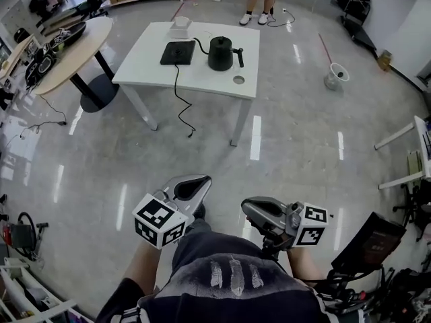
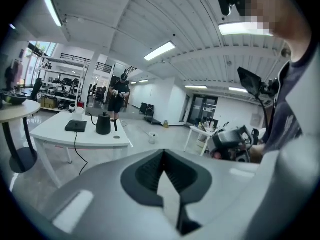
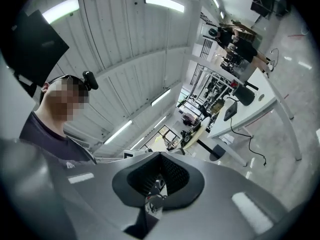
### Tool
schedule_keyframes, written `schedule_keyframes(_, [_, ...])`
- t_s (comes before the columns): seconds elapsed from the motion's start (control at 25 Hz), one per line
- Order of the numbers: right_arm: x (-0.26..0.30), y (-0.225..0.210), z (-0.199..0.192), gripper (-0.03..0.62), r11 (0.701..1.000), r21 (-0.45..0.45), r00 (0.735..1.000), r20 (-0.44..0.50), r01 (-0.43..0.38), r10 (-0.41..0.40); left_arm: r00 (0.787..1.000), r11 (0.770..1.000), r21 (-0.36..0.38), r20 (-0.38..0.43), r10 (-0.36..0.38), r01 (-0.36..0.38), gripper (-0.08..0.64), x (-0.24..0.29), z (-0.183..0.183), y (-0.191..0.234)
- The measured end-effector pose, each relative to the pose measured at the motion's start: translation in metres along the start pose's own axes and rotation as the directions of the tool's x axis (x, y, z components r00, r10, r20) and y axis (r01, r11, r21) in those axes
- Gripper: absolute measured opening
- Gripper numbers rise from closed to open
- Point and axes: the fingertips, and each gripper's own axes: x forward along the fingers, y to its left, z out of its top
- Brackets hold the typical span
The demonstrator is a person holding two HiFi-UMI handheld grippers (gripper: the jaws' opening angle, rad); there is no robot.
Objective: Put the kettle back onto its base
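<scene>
While kettle (image 1: 220, 52) stands on worktop (image 1: 145, 62) just right of base (image 1: 178, 52), it is off it | left tool (image 1: 190, 188) closed, empty | right tool (image 1: 264, 210) closed, empty | both well apart from worktop

Bare floor (image 1: 289, 133) gives a clear run up to the white worktop (image 1: 145, 69). There the kettle (image 1: 219, 54) stands just right of its base (image 1: 178, 52), whose top lies open (its cable (image 1: 179, 99) dangles over the near edge). A round table (image 1: 74, 49) crowds the left.
</scene>
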Motion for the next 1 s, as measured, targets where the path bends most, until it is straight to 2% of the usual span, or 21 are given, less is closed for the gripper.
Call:
schedule_keyframes(0.16, [0.054,-0.015,0.021,-0.002,0.997,-0.071,0.998,-0.058,0.028,-0.032,0.998,1.000,-0.004,0.054,0.010,-0.010,0.002,-0.003,0.025,0.057])
schedule_keyframes(0.28, [0.090,-0.029,0.042,-0.002,0.992,-0.115,0.997,-0.052,0.043,-0.049,0.997,1.000,-0.007,0.076,0.010,-0.010,0.002,-0.005,0.041,0.098])
schedule_keyframes(0.44, [0.130,-0.047,0.062,-0.002,0.991,-0.124,0.998,-0.027,0.057,-0.060,0.995,1.000,0.018,0.102,0.013,-0.015,0.001,-0.007,0.060,0.145])
schedule_keyframes(0.64, [0.174,-0.077,0.067,-0.002,0.990,-0.132,0.994,-0.087,0.049,-0.061,0.989,0.999,0.008,0.143,0.039,-0.040,0.000,-0.012,0.063,0.194])
schedule_keyframes(0.76, [0.183,-0.086,0.071,-0.002,0.975,-0.200,0.986,-0.114,0.096,-0.121,0.992,1.000,0.002,0.127,0.023,-0.024,0.001,-0.007,0.058,0.199])
schedule_keyframes(1.0, [0.178,-0.097,0.086,0.000,0.913,-0.372,0.964,-0.131,0.167,-0.230,0.996,1.000,-0.004,0.093,-0.016,0.017,0.002,0.010,0.055,0.190])
